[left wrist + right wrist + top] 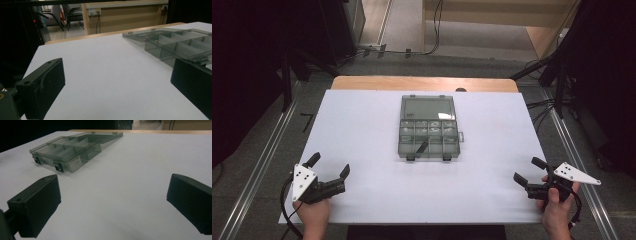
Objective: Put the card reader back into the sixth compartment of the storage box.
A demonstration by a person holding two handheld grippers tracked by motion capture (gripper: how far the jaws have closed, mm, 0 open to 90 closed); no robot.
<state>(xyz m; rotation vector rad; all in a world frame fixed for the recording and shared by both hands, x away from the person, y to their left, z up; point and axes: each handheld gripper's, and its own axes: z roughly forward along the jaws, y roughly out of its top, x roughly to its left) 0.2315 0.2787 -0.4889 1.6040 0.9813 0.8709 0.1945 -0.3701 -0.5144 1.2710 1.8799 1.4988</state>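
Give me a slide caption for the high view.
Two open grippers, left gripper and right gripper, rest at the white table's near corners, apart from the open compartment box at centre.

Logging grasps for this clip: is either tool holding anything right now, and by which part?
Nothing is held. The left tool and right tool are both open, apart from the compartment box.

white table top [362, 125] on wood, grey floor [257, 150], black chairs [72, 15], wooden counter [125, 15], dark curtains [247, 50]
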